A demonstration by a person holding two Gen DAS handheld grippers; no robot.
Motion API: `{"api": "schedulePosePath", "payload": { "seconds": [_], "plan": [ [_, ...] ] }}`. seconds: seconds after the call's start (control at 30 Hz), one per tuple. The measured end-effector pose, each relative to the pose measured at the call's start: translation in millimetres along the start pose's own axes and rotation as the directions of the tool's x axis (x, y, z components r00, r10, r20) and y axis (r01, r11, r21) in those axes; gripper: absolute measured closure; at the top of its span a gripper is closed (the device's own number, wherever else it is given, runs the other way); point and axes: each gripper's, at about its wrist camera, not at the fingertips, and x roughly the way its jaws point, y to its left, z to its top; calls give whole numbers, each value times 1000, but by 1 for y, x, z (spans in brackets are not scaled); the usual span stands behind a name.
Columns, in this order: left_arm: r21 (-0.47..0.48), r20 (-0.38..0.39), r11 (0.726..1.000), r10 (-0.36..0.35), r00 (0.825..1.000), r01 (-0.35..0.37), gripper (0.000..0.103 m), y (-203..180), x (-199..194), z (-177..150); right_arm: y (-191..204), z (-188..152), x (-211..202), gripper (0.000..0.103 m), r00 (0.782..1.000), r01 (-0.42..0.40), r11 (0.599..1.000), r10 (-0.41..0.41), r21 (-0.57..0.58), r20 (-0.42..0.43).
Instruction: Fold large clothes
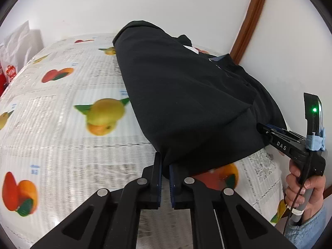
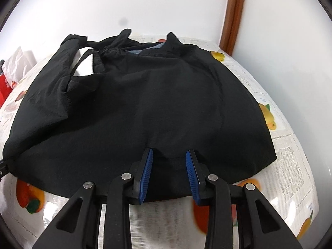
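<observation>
Left wrist view, black garment (image 1: 186,95) spread wrinkled across centre and right on fruit-print worktop (image 1: 62,124), left hand-held gripper (image 1: 165,166) clenched on its near hem, right hand-held gripper (image 2: 169,155) straddling bunched hem at lower centre, grip unclear.

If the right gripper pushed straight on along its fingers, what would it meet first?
The black fabric garment: its near hem already lies between the right gripper's blue pads, so it would likely plough into the cloth on the fruit-print tablecloth.
</observation>
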Motion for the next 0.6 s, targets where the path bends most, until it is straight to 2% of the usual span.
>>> {"api": "schedulePosePath", "payload": {
  "seconds": [0.2, 0.47, 0.53, 0.6],
  "plan": [
    [-46, 22, 999, 13, 1000, -12, 98, 33, -16, -9, 26, -2, -5, 70, 999, -45, 999, 45, -4, -9],
    [-98, 34, 993, 64, 997, -61, 98, 75, -45, -22, 80, 0, -10, 69, 994, -108, 991, 107, -77, -9],
    [-123, 27, 991, 63, 998, -59, 98, 88, -51, -25, 87, 1, -13, 69, 989, -147, 983, 145, -113, -30],
    [-140, 21, 989, 49, 999, -46, 98, 95, -57, -29, 86, 8, -16, 69, 973, -226, 967, 218, -119, -72]
  ]
}}
